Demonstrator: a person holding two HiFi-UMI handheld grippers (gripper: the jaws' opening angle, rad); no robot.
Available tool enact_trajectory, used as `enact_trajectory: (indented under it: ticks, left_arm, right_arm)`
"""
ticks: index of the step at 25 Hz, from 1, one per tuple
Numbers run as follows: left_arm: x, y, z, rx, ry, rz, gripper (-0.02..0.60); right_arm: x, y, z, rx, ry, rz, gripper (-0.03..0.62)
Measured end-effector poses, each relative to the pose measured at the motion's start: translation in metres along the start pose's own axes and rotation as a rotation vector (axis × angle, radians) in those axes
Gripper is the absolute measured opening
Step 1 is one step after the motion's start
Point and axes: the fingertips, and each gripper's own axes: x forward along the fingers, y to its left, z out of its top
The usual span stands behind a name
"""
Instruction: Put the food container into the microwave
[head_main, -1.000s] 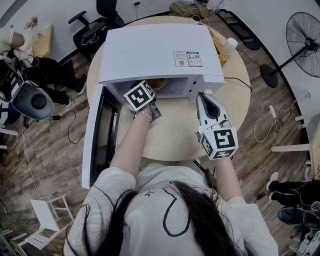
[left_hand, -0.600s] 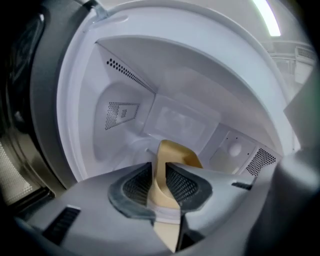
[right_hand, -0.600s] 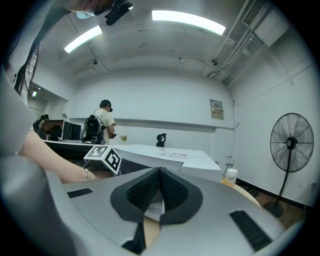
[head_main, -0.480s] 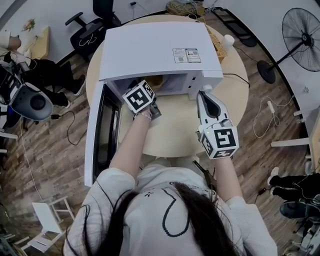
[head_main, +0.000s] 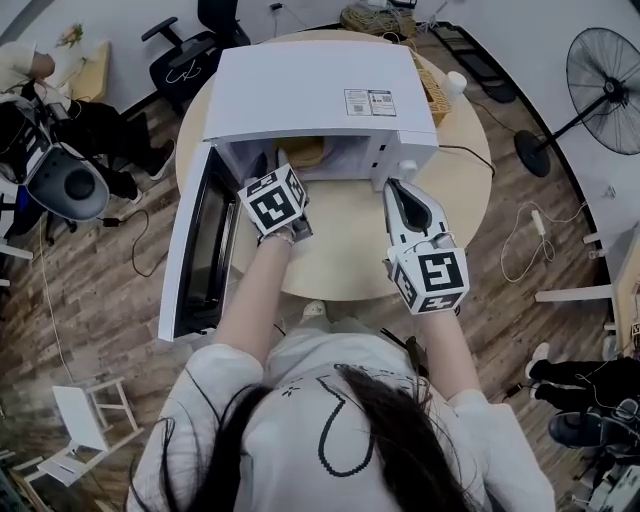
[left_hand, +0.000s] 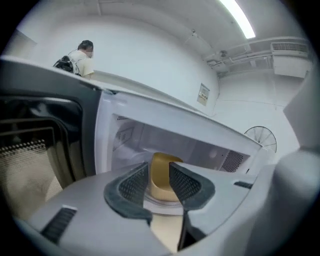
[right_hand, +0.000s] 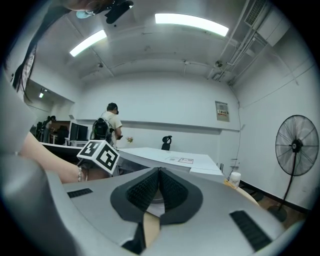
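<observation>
Looking along the left gripper (left_hand: 159, 172), I see its jaws standing narrowly apart and gripping nothing. The food container (head_main: 306, 152) stands beyond them, upright on the glass plate (left_hand: 160, 205) inside the microwave (head_main: 310, 90). I judge that the placing step is finished and that this gripper has only to come clear of the opening. The right gripper (right_hand: 159, 172) hangs in front of the microwave's right corner, pads pressed together and empty.

The door (head_main: 195, 250) is swung fully open to the left. I think the next move is to shut it. For that, a gripper must go around to the outside of the door and push it in an arc, without knocking the oven out of place. I would first bring the left gripper out of the way, so that the door does not strike it.

The microwave sits on a round wooden table (head_main: 350, 240), which has free space in front. A small white cup (head_main: 457, 85) stands near the far right edge. The room has a wood floor (head_main: 110, 300), with a standing fan (head_main: 605, 75) at the right and a black office chair (head_main: 195, 55) behind the table. Another person (right_hand: 111, 125) stands far off by a desk.
</observation>
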Motion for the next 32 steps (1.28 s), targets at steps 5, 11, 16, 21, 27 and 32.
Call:
enact_trajectory:
  ticks: [5,11,16,21,27,32]
  left_arm:
    - [-0.039,-0.009,0.011,0.083,-0.051,-0.034,0.127]
    - [-0.088,-0.022,0.039,0.242,-0.167,-0.102,0.127]
    - [-0.127,-0.037,0.059,0.371,-0.230,-0.190,0.127]
    - [-0.161,-0.043,0.082,0.436,-0.294,-0.276,0.127]
    - [-0.193,-0.044,0.106,0.410,-0.372,-0.346,0.127]
    - [-0.215,-0.042,0.122,0.465,-0.445,-0.347,0.089]
  right_arm:
    - [-0.012,0.004,0.010,-0.017,-0.011,0.025,0.028]
    - [-0.027,0.008,0.028,-0.049,-0.044,0.052,0.028]
    - [-0.033,0.007,0.042,-0.063,-0.083,0.048,0.028]
    - [-0.036,0.008,0.063,-0.104,-0.127,0.042,0.028]
    - [-0.040,0.004,0.083,-0.203,-0.149,0.013,0.028]
    - [-0.045,0.005,0.096,-0.209,-0.183,0.012,0.028]
